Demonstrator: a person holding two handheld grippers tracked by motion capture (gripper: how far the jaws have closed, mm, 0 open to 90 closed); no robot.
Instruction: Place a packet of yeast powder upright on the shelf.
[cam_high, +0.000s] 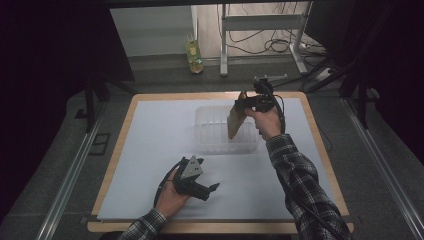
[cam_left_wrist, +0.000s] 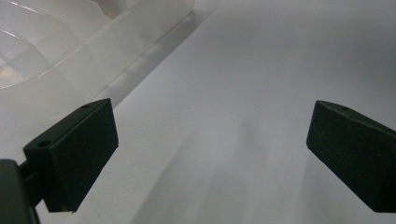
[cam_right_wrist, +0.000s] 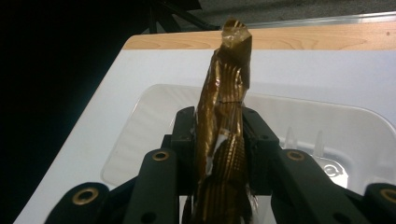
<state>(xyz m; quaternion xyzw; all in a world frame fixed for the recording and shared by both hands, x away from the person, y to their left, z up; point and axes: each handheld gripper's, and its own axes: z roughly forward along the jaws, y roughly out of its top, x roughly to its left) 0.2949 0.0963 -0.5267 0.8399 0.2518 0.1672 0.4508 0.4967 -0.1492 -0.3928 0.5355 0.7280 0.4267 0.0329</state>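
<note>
Brown packet hangs over the tub

Below the right gripper (cam_high: 248, 103) sits the clear ribbed plastic tub (cam_high: 215, 131), probably the drop target; its jaws pinch a flat, crinkly brown foil packet (cam_high: 235, 120) by the top so it dangles. The left gripper (cam_high: 207, 190) rests nearby, jaws apart and empty.

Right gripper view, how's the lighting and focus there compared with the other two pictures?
Right gripper view: the ridged golden-brown flat piece is sharp with glossy glare, left background black. High view: dim, dark surroundings, the clear ribbed plastic tray faint against the white sheet. Left gripper view: soft focus, the left gripper casts blurred shadows on the sheet.
</note>
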